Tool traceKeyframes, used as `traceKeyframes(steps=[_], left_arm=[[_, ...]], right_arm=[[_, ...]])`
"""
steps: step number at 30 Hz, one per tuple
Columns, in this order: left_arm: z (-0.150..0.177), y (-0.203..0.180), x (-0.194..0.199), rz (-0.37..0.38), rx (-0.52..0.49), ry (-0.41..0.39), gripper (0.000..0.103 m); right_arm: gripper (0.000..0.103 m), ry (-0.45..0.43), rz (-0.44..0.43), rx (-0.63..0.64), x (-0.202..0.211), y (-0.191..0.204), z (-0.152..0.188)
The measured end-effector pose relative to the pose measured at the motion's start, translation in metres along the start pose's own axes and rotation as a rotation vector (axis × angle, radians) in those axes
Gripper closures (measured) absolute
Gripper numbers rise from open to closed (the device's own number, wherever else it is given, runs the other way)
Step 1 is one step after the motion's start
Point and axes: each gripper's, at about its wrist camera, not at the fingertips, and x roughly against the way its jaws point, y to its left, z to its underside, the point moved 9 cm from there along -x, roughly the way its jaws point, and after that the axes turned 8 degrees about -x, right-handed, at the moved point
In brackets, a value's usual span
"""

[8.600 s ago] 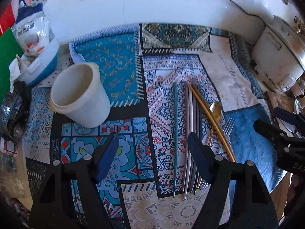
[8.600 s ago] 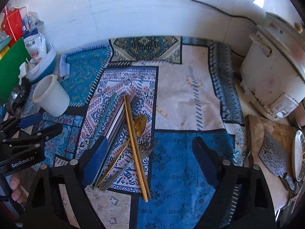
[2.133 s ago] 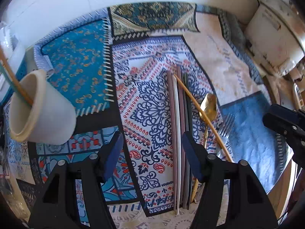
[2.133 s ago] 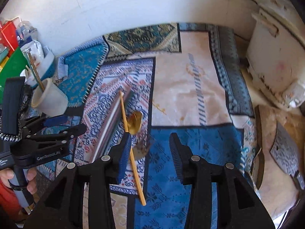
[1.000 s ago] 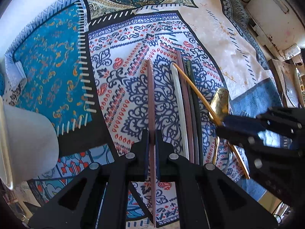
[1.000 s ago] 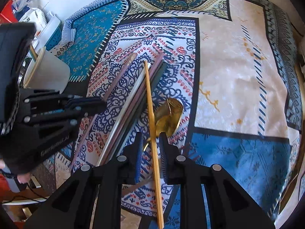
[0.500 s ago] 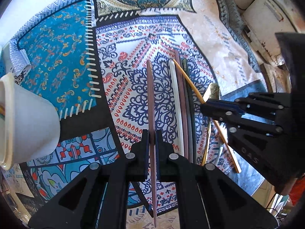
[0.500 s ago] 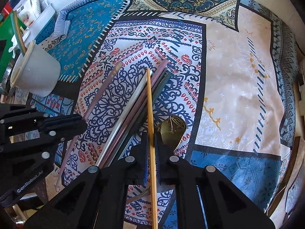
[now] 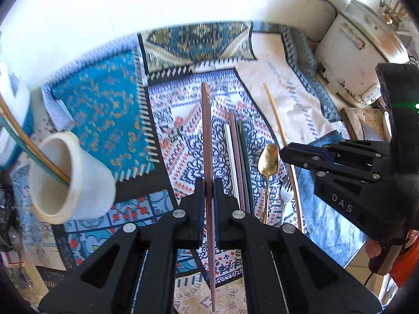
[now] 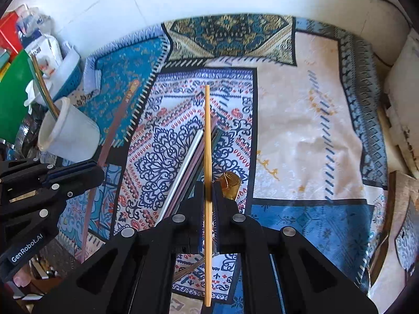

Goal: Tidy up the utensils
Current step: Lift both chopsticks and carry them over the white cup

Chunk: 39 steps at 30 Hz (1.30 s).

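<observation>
My left gripper (image 9: 207,185) is shut on a mauve chopstick (image 9: 206,136) and holds it above the patterned cloth; it also shows in the right wrist view (image 10: 115,123). My right gripper (image 10: 208,189) is shut on a yellow chopstick (image 10: 207,141), also lifted; it shows in the left wrist view (image 9: 273,115). A white cup (image 9: 70,180) lies tilted at the left with a gold and a teal chopstick (image 9: 23,136) in it. Several chopsticks (image 9: 237,157), a gold spoon (image 9: 267,157) and a fork (image 9: 285,185) lie on the cloth.
A white rice cooker (image 9: 358,60) stands at the back right. A wooden board (image 10: 403,209) with a cleaver lies at the right. A blue basket (image 10: 65,76) with packets and a green board (image 10: 13,94) stand at the left, by the white wall.
Both grippers have lifted and tilted up with their chopsticks, away from the cloth. The cup and the back wall have come into fuller view.
</observation>
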Motion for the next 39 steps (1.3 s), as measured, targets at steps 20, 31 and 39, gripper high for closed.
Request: traceKeyframes(steps=[20,31,39], left_arm=[[-0.019,0.022,0.111,-0.101,0.049,-0.294,0.099],[-0.036,0.068,0.168,-0.176,0.153,-0.466,0.099],[-0.046,0.131,0.190,-0.298,0.274,-0.550,0.099]], right_arm=[[0.098,-0.260,-0.051,-0.052,0.093,0.029,-0.022],[0.098,-0.343,-0.081,0.048,0.122,0.074,-0.049],[0.098,-0.385,-0.141,0.127,0.135,0.119,-0.070]])
